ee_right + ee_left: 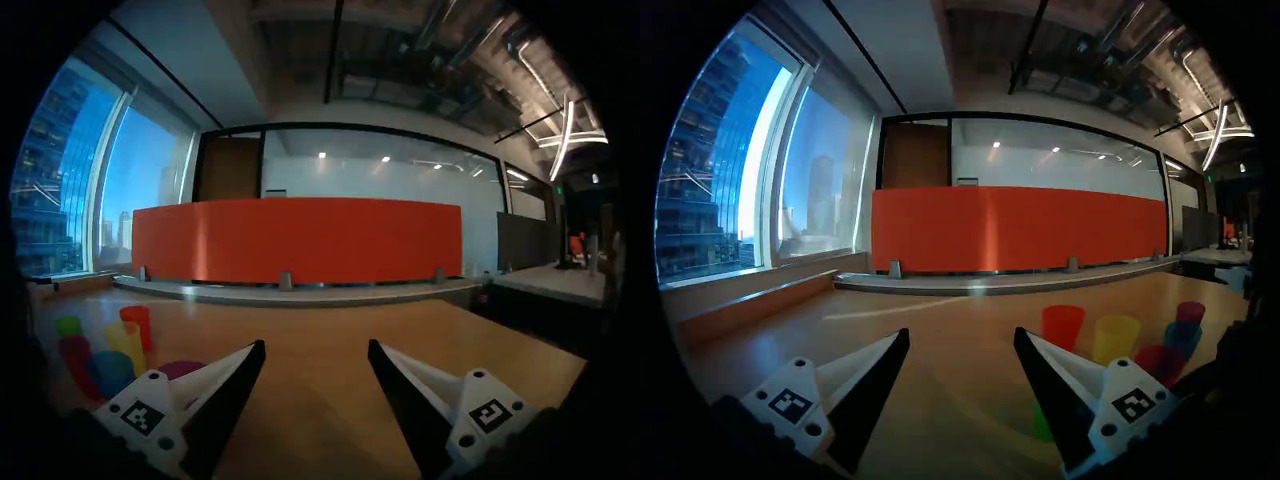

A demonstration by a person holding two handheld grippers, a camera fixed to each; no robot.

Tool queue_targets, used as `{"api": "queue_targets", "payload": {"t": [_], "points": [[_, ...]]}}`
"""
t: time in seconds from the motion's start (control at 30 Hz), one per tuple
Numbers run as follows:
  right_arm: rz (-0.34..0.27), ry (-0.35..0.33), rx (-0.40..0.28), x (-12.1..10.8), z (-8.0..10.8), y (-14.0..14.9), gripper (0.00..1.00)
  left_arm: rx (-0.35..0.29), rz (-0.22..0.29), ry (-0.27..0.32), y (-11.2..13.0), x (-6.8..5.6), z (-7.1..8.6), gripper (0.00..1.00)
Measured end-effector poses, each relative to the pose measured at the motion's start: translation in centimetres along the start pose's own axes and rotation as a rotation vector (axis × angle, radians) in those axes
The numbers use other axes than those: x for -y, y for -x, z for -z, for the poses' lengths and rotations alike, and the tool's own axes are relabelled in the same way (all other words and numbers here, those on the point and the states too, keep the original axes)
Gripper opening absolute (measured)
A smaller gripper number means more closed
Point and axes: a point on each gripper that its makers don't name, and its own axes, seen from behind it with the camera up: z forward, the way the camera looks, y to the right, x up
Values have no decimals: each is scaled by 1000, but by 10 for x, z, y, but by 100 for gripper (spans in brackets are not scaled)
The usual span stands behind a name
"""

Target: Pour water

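left gripper (961,331) released | right gripper (316,344) released | cups (1116,336) right of left gripper

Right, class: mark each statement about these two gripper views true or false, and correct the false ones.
1. The left tongs are open and empty. True.
2. The right tongs grip the yellow cup. False: they are open and empty; the cup stands on the table.
3. The table is wooden. True.
4. The partition behind the table is green. False: it is orange.
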Motion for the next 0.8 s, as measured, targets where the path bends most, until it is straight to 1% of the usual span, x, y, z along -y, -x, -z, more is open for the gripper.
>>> {"api": "queue_targets", "payload": {"t": [0.8], "points": [[0, 0, 0, 0, 0, 0, 99, 0, 1, 1, 2, 0, -1, 97]]}}
